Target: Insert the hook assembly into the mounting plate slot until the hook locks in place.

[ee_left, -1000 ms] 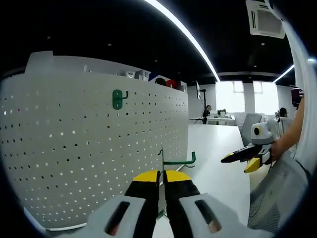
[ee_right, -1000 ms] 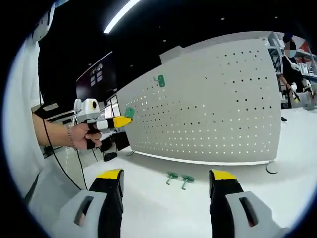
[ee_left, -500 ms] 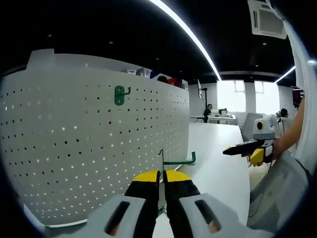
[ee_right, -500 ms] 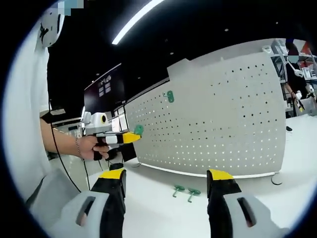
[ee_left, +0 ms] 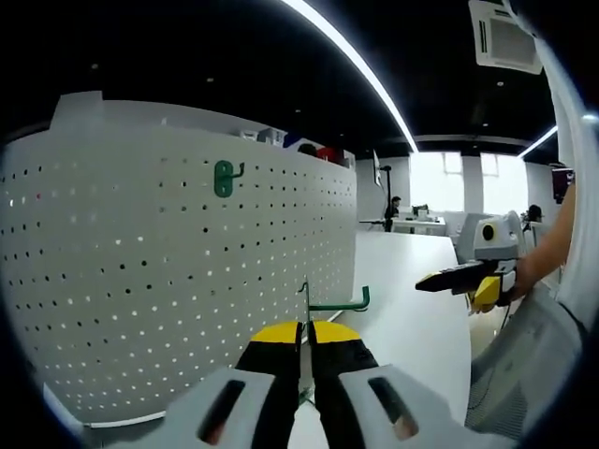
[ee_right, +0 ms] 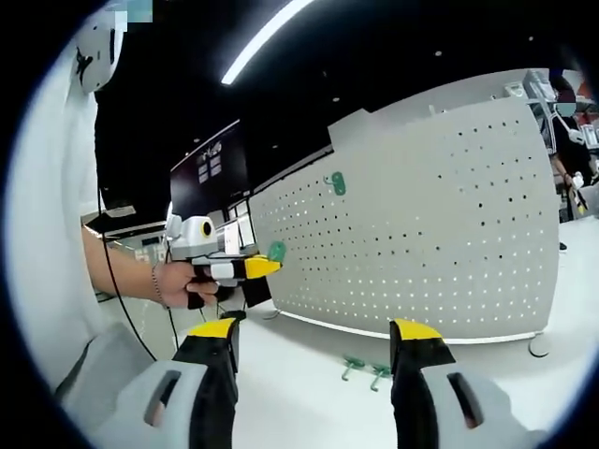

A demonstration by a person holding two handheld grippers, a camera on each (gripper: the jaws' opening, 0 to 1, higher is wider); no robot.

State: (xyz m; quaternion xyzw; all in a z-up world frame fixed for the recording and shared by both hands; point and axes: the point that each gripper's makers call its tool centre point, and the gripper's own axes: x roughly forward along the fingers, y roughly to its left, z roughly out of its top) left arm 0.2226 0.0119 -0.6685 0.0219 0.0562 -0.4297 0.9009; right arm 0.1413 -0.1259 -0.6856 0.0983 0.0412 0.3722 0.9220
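A white perforated mounting plate [ee_left: 168, 271] stands upright on the white table, with one green hook [ee_left: 225, 178] hung high on it. My left gripper [ee_left: 307, 329] is shut on a green hook assembly [ee_left: 335, 304], held in the air a short way off the plate. From the right gripper view, the left gripper [ee_right: 267, 267] carries the green hook [ee_right: 277, 250] left of the plate [ee_right: 440, 243], and the hung hook [ee_right: 337, 183] shows near its top. My right gripper [ee_right: 314, 329] is open and holds nothing. It also appears at the right of the left gripper view [ee_left: 449, 281].
Two spare green hooks [ee_right: 367, 369] lie on the white table [ee_right: 309, 402] in front of the plate. A person's hand [ee_right: 173, 281] holds the left gripper. Desks, chairs and people stand far behind the table [ee_left: 416, 224].
The right gripper view has swung slightly, so the plate and the left gripper sit further right in it. In the left gripper view the scene is almost unchanged.
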